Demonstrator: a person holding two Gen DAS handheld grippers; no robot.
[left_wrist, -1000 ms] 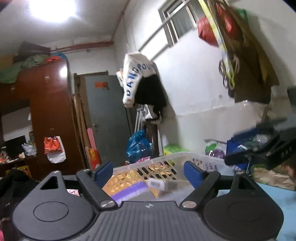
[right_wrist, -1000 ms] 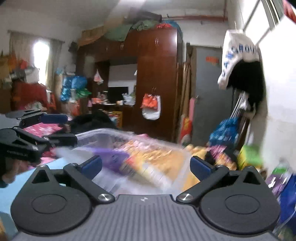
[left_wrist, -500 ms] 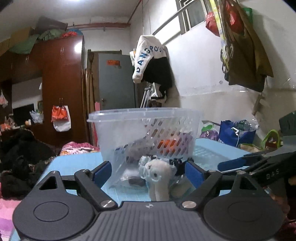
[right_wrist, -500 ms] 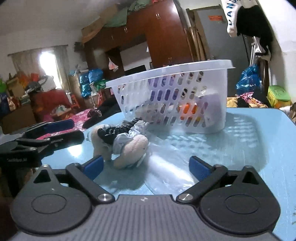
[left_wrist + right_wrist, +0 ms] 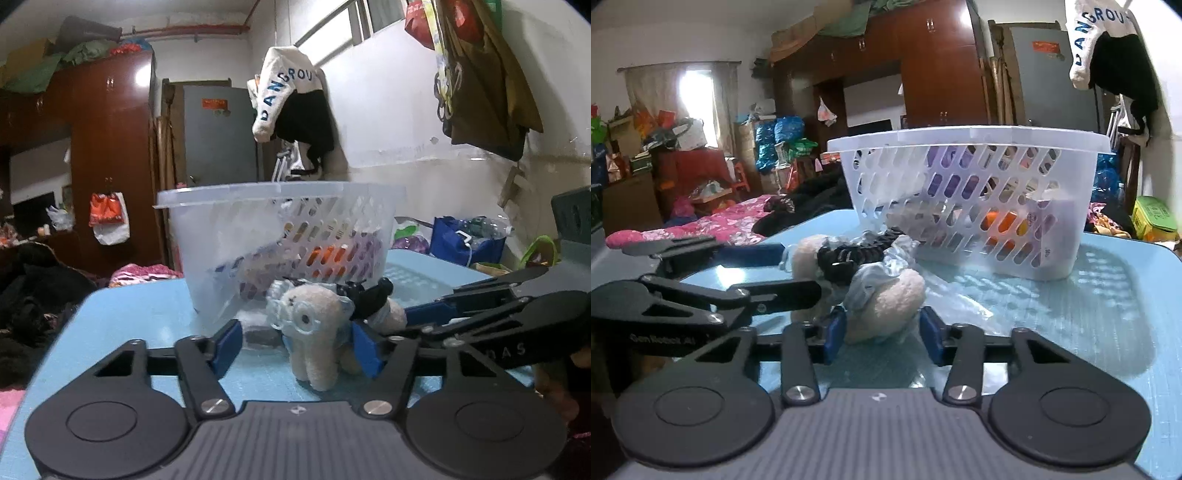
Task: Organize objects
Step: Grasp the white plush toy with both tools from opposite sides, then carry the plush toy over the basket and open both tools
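Both grippers at plush toy (image 5: 317,325), table (image 5: 140,314), beside basket (image 5: 280,229).
I read left gripper (image 5: 299,343) spread wide around it; right gripper (image 5: 882,332) flanks its rear, not clenched.

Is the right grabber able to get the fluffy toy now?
Probably yes: the right gripper is open with the plush toy already between its fingers on the blue table, nothing blocking.
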